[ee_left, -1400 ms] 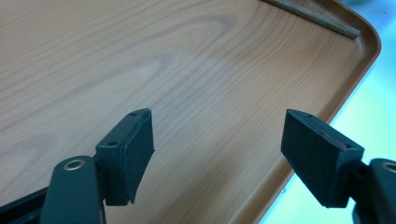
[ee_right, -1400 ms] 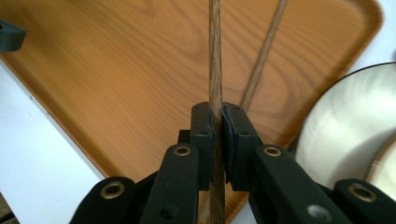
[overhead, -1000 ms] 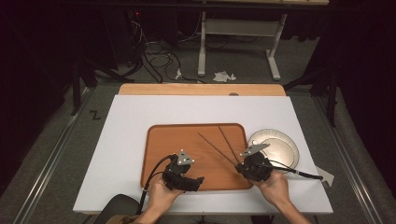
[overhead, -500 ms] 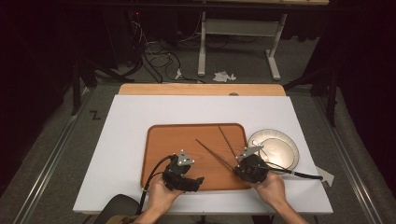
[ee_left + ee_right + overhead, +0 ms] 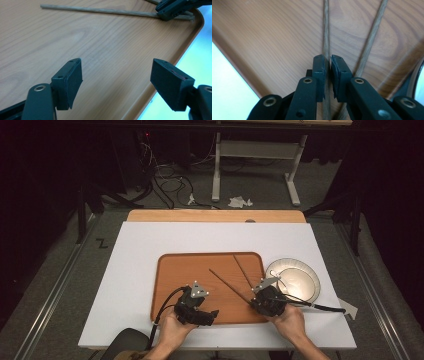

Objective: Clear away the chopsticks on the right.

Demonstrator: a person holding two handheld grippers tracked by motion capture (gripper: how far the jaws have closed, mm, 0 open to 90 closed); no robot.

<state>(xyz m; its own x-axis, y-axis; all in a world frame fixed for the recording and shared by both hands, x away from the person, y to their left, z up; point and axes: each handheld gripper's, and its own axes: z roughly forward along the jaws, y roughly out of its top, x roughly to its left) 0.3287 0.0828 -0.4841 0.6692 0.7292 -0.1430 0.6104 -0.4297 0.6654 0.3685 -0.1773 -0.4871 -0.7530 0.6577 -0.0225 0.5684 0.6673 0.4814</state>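
Worktop: white sheet, centre of the high view, wooden strip along its far edge.

Tray: brown wood-grain, rounded corners, lower centre of the high view. Both grippers sit at its near edge.

Plate: pale, round, just right of the tray, touching or nearly touching its right rim.

Left gripper: lower centre-left of the high view, over the tray's near edge. In the left gripper view its jaws stand wide apart, nothing between them, bare tray below.

Right gripper: lower centre-right of the high view, at the tray's near right corner. In the right gripper view the jaws are narrow, closed about one chopstick with the pads at its sides; they have just been easing open a little, stick between them.

Chopsticks: two thin brown sticks on the tray's right half, fanning up and left from the right gripper. Held stick runs straight up the frame; the second lies just right of it, slanted, outside the jaws.
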